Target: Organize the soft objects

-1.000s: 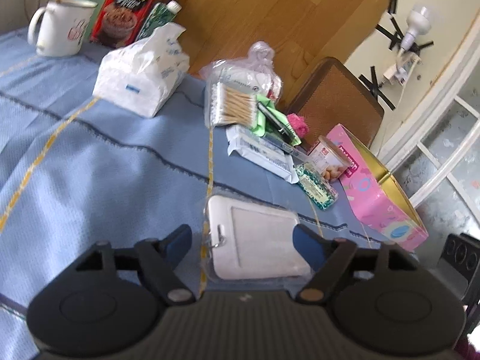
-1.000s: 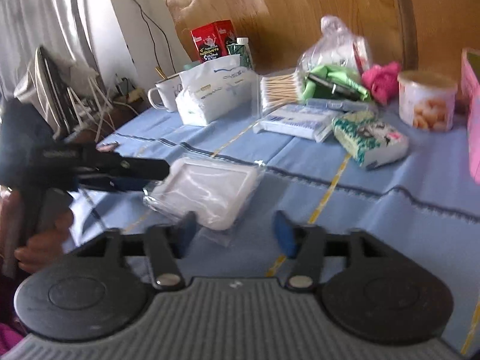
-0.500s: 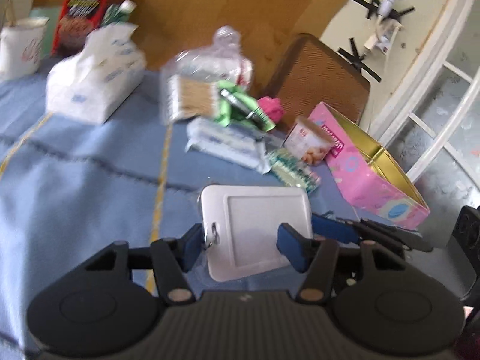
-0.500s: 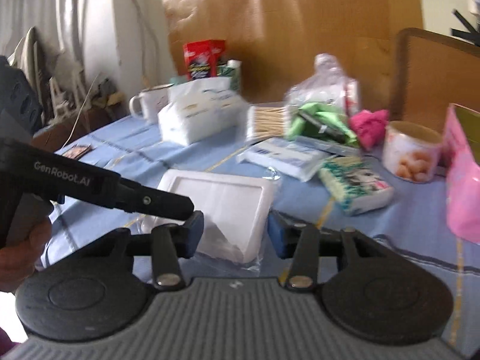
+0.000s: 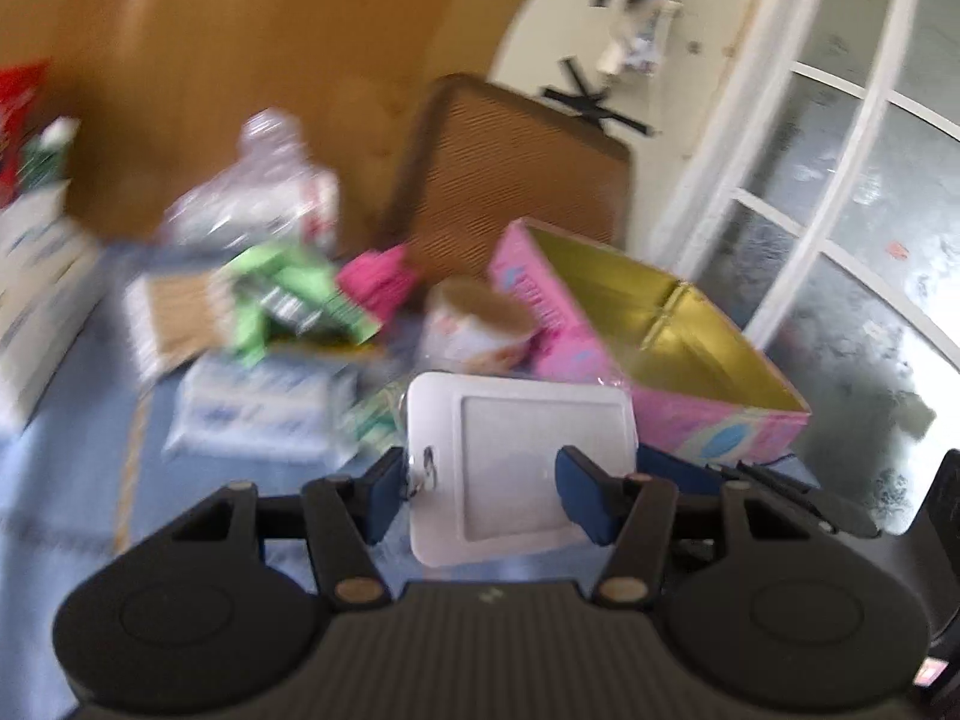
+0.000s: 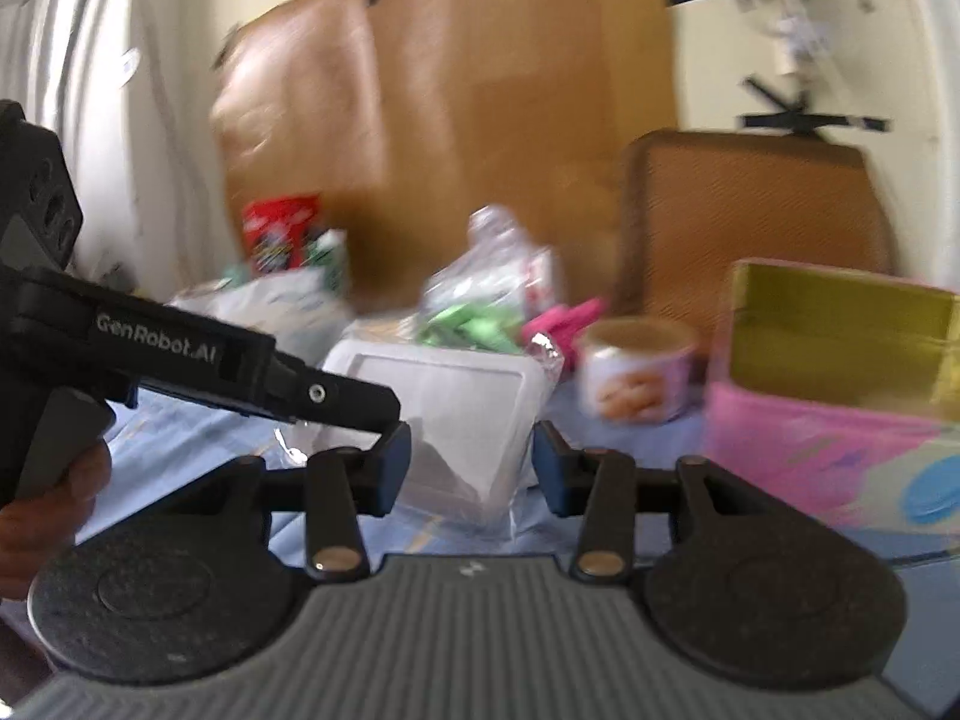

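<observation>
A flat white pad [image 5: 519, 468] in a clear wrapper, with a small metal clip on its left edge, hangs above the blue tablecloth [image 5: 78, 480]. My left gripper [image 5: 486, 492] is shut on it, a blue pad at either side. The right wrist view shows the same white pad [image 6: 444, 396] with my right gripper [image 6: 471, 465] shut on its near corner and wrapper. A finger of the left gripper [image 6: 336, 399] reaches onto it from the left. Just beyond stands an open pink box [image 5: 570, 324] with a gold inside, also at the right [image 6: 810, 432].
Behind the pad lie a round snack tub [image 5: 474, 324], a pink cloth [image 5: 378, 282], green packets [image 5: 288, 294], cotton swabs [image 5: 174, 312], a flat tissue pack [image 5: 258, 402] and a clear bag [image 5: 264, 192]. A brown chair back [image 6: 750, 210] stands behind the table. A person's hand [image 6: 48, 504] grips the left handle.
Both grippers closed on the white pad, which lay on the cloth. It is now lifted and carried right, nearer the pink box. Both views are blurred by motion.
</observation>
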Motion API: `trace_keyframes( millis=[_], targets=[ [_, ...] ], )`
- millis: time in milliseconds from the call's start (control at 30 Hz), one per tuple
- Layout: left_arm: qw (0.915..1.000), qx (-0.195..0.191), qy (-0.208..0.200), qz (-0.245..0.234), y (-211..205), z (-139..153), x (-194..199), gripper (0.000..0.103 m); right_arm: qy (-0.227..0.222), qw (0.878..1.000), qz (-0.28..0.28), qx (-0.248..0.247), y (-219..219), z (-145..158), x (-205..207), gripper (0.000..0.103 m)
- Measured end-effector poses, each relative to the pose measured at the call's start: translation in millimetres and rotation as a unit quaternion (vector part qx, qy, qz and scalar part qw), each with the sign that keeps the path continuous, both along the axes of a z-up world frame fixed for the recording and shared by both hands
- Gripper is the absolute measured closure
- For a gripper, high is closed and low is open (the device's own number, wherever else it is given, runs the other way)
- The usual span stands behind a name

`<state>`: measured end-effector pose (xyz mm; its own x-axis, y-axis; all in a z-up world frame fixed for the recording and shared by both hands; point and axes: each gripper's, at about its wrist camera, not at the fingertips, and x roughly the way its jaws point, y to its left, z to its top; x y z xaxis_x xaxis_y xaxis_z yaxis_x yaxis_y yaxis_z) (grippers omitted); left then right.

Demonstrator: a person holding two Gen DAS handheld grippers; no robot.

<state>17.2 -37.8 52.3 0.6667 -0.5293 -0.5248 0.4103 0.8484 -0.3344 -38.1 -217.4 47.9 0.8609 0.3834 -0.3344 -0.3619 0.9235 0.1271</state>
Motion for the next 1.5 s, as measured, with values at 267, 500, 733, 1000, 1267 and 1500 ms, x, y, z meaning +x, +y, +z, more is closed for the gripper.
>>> trace_keyframes(
  millis=[267, 500, 733, 1000, 1267, 1500],
  targets=[
    [0.9947, 0.017, -0.036, -0.095, -116.2, 21.4, 43.2, 0.049, -0.046, 0.991, -0.124, 0.013, -84.5, 22.0, 23.2, 0.055],
    [0.9941, 0.003, -0.014, -0.107, -180.4, 2.4, 79.1, 0.043, -0.033, 0.971, -0.235, 0.011, -137.0, 8.0, 40.5, 0.041],
    [0.9949, -0.012, -0.037, -0.093, -120.5, 3.2, 66.7, 0.037, -0.046, 0.961, -0.264, 0.066, -145.8, 4.1, 30.0, 0.036],
    [0.9987, -0.016, 0.012, 0.048, 39.4, -38.0, 31.2, 0.036, -0.017, 1.0, -0.021, 0.008, -44.3, 7.8, 39.4, 0.037],
    [0.9922, -0.03, 0.055, 0.108, 105.8, -65.1, 14.7, 0.036, 0.065, 0.991, 0.035, -0.11, 33.8, -22.7, 95.1, 0.035],
    [0.9931, -0.065, 0.067, 0.072, 106.8, -67.1, 7.0, 0.036, 0.091, 0.989, 0.038, -0.111, 45.1, -27.5, 75.9, 0.047]
  ],
)
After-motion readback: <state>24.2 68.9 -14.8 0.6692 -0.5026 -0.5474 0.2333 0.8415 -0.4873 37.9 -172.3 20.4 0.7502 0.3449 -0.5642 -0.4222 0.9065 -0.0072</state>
